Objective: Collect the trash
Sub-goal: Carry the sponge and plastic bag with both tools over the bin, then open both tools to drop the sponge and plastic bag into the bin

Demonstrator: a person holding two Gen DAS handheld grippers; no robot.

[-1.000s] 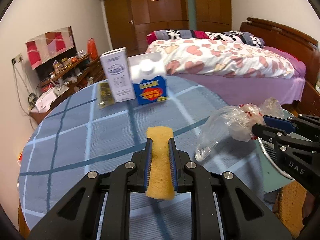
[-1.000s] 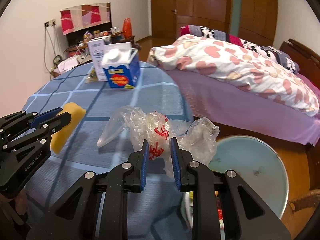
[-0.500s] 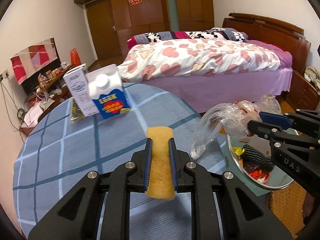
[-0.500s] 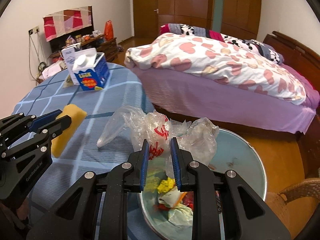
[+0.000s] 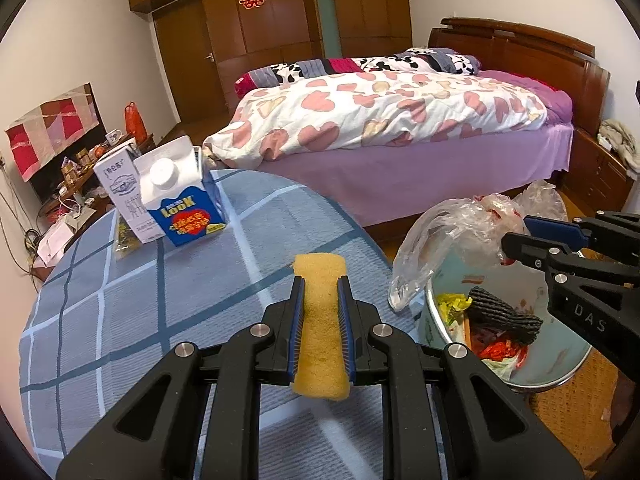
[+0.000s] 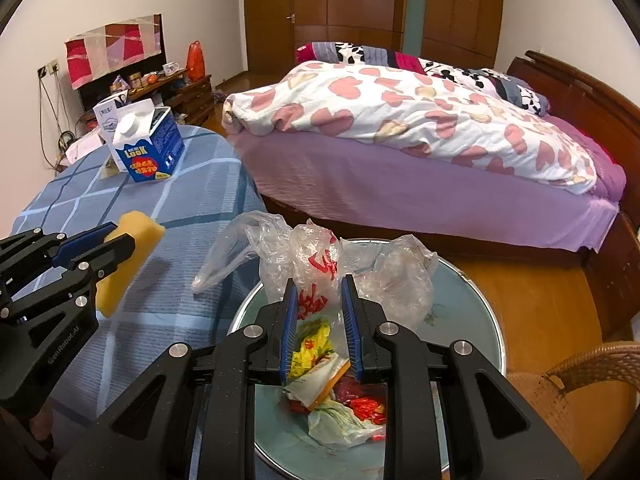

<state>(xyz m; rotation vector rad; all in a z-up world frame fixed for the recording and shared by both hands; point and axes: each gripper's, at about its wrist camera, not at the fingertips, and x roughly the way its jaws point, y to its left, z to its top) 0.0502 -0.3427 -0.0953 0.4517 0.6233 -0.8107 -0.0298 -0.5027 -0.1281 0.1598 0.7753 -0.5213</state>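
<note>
My left gripper [image 5: 321,280] is shut on a yellow sponge [image 5: 320,332] and holds it above the blue checked tablecloth [image 5: 120,300]; the sponge also shows in the right wrist view [image 6: 132,256]. My right gripper [image 6: 319,280] is shut on a crumpled clear plastic bag with red print [image 6: 320,264], held over a round pale-green bin [image 6: 472,304]. The bag [image 5: 448,236] and the bin [image 5: 560,368] also show in the left wrist view. The bin holds food scraps and wrappers [image 6: 340,400].
A blue and white milk carton [image 5: 180,196] and a white carton [image 5: 120,184] stand at the table's far side. A bed [image 5: 400,128] lies beyond the table. A wicker chair [image 6: 580,380] is at the right of the bin.
Both grippers have moved right, toward the table's edge. The plastic bag now hangs over the bin, whose contents have come into view. Both grips are unchanged.
</note>
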